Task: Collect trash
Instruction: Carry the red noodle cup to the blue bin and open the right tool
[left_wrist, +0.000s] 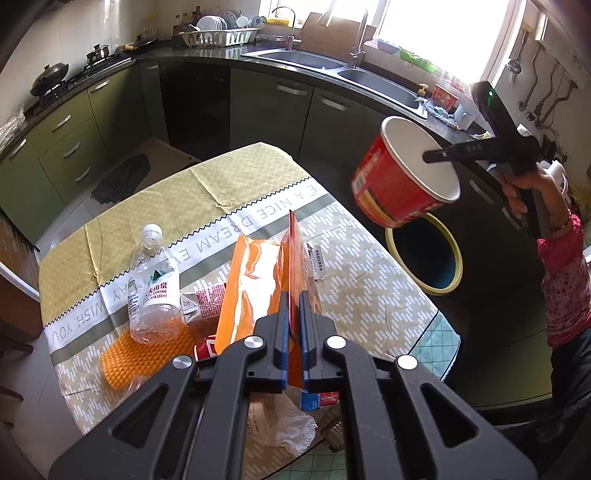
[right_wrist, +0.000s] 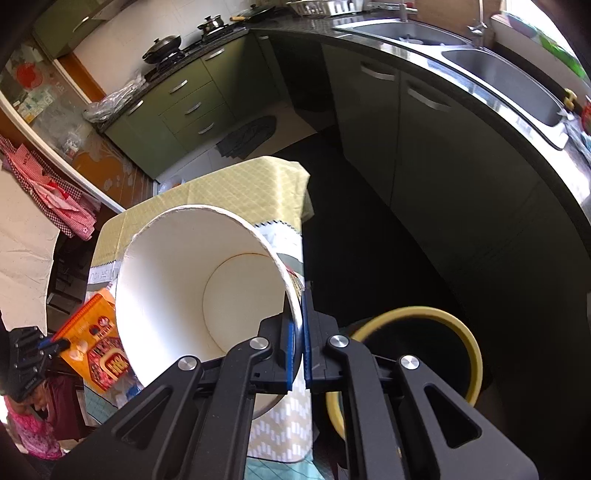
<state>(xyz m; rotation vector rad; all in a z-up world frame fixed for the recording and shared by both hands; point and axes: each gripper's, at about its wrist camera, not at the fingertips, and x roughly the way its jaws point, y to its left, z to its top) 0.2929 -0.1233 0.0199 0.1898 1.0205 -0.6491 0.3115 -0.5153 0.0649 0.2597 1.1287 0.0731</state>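
The left gripper (left_wrist: 293, 299), closest to its own camera, is clamping its 2 blue pads together on the edge of an orange snack bag (left_wrist: 255, 280), which is standing up edge-on above the table (left_wrist: 369, 280). A clear plastic water bottle (left_wrist: 155, 291) is lying on its side just left of the bag, its base resting on an orange honeycomb mat (left_wrist: 147, 354). A crumpled white wrapper (left_wrist: 291, 428) is showing below the fingers, near the table's front edge.

The right gripper (right_wrist: 298, 317) is pinching the rim of a red instant-noodle cup (right_wrist: 192, 295) between its pads, 1 finger inside the white interior and 1 outside. The cup is tilting on its side in the air, off the right edge of the table. A yellow-rimmed trash bin (left_wrist: 424, 254) is standing on the floor just beside the table, and the cup is hanging above its near rim. A hand (left_wrist: 524, 188) in a pink patterned sleeve is gripping the right tool's handle.
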